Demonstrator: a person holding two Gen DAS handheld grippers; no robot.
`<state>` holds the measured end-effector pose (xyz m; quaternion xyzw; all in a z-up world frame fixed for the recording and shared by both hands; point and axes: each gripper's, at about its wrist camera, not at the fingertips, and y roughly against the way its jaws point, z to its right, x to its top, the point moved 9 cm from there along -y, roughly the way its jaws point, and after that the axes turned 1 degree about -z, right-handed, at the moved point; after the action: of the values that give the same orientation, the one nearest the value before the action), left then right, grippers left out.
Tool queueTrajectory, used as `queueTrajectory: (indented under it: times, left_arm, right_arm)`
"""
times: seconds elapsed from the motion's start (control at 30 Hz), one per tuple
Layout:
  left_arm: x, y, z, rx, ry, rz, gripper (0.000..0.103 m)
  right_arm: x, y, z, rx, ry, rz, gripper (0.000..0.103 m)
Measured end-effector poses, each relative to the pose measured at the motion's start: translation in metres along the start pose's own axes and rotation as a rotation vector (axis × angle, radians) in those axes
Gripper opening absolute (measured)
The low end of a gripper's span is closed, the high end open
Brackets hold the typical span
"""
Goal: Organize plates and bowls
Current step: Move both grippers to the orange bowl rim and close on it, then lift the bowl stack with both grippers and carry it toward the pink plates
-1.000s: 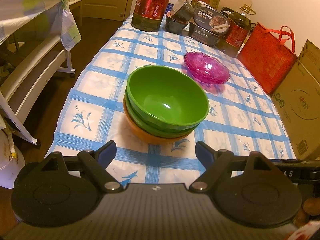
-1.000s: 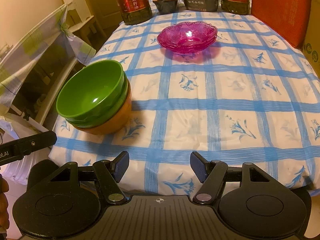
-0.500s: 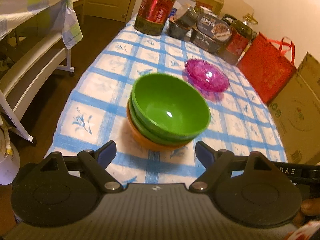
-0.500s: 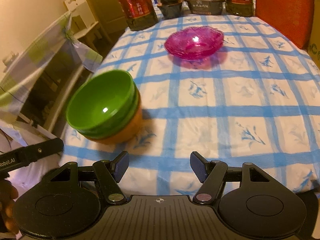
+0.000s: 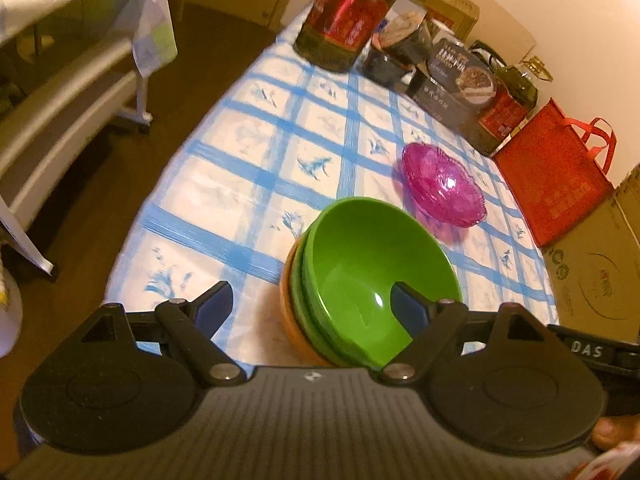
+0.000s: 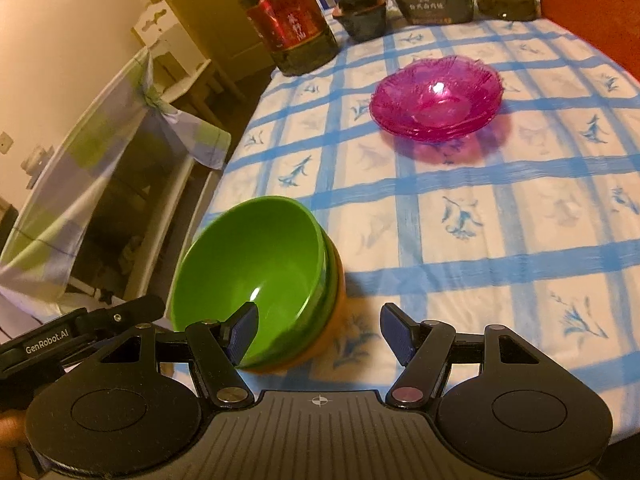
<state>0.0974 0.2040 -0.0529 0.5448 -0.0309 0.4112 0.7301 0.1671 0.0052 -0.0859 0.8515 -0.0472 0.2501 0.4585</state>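
Note:
Two green bowls (image 5: 372,272) sit nested in an orange bowl (image 5: 290,320) near the front edge of the blue-checked tablecloth (image 5: 280,168). Behind them to the right lies a pink glass dish (image 5: 442,188). My left gripper (image 5: 310,304) is open, hovering at the stack's near side, its right finger over the top bowl's hollow. In the right wrist view the green bowls (image 6: 256,272) stand at the lower left and stacked pink dishes (image 6: 436,100) further back. My right gripper (image 6: 320,328) is open, its left finger over the bowl's hollow, its right finger outside.
Oil bottles (image 5: 348,12) and food boxes (image 5: 456,76) crowd the table's far end. A red bag (image 5: 556,184) and a cardboard box (image 5: 596,280) stand along the right side. A white rack with a draped cloth (image 6: 100,184) stands left of the table.
Both grippers have closed in on the bowl stack, which now overlaps a finger in each view. Both views have tilted. The bowls and dishes have not moved on the table.

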Motion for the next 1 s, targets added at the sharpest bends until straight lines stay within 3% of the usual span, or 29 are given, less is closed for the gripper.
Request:
queueTrajectory:
  times: [0.33,0.63,1.0]
  left_arm:
    - [0.006,-0.054,-0.006,-0.019,0.015,-0.117,0.059]
    - [0.000,-0.072,-0.006,-0.017,-0.007,-0.163,0.040]
    - [-0.003,-0.072,-0.009,-0.004,-0.026,-0.175,0.028]
  right_arm:
    - [0.006,-0.049,0.003,-0.011,-0.011,-0.084,0.067]
    - [0.002,-0.068,0.010,-0.027,-0.033,-0.128,0.066]
    - [-0.007,-0.081,0.007,-0.019,-0.046,-0.170,0.046]
